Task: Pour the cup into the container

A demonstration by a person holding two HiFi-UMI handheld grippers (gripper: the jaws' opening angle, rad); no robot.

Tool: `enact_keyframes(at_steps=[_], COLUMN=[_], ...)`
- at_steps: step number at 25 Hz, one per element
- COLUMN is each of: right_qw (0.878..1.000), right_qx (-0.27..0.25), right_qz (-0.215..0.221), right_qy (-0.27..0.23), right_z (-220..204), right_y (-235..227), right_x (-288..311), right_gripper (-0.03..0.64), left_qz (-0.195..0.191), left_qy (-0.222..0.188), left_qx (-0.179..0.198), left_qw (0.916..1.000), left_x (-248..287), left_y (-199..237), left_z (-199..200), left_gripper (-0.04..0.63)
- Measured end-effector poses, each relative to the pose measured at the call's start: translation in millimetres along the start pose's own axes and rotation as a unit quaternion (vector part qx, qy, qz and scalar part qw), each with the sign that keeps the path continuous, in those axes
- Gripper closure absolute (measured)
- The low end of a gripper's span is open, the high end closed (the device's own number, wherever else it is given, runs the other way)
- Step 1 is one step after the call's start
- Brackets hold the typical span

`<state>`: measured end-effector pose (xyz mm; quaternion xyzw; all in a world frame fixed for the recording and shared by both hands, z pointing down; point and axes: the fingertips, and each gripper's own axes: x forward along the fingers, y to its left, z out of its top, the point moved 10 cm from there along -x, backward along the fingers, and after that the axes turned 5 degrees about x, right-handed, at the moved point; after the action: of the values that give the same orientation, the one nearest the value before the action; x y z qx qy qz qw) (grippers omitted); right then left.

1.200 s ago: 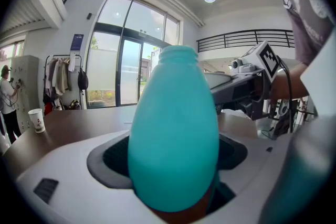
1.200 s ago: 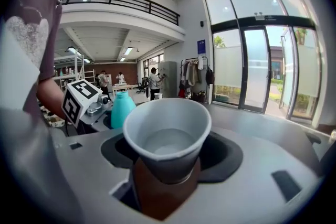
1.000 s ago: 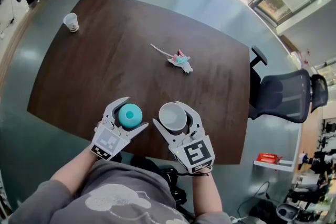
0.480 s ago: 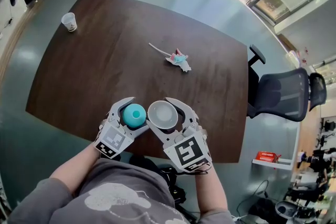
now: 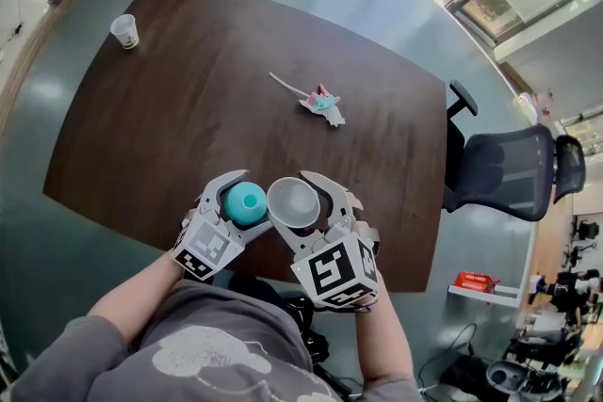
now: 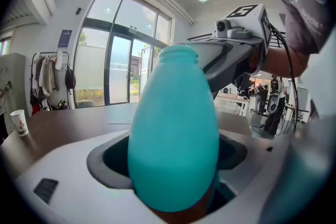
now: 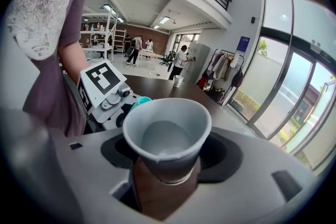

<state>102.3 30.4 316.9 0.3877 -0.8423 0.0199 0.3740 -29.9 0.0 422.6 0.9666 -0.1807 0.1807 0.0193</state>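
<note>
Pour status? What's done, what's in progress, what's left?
Done: both items are gripped at the near edge of the table. The left gripper clamps the teal bottle, and the right gripper clamps the grey cup.
In hand: the cup's rim sits right beside the bottle's mouth, lined up to pour.
Left: tipping the cup over that narrow mouth. No stream shows, and I can't tell what the cup holds.

Dark wooden table (image 5: pixel 207 108), paper cup (image 5: pixel 123 31), crumpled scrap (image 5: pixel 322 104)

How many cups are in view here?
2. A grey cup is gripped in the right gripper, next to the teal bottle. A white paper cup stands at the far left corner of the table. None appear hidden.
</note>
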Motion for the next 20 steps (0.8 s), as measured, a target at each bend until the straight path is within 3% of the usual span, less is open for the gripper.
enact_keyframes(at_steps=[20], right_qw=[0.994], right_qx=[-0.077], right_qz=[-0.024], right_qy=[0.073], right_z=[6.4], right_y=[-7.6], right_x=[7.1], right_gripper=[0.327], left_qz=[-0.013], left_qy=[0.000], left_qx=[-0.010], left_qw=[0.9999], left_x=[22.2], left_y=[0.7], left_z=[-8.8], left_gripper=[0.168])
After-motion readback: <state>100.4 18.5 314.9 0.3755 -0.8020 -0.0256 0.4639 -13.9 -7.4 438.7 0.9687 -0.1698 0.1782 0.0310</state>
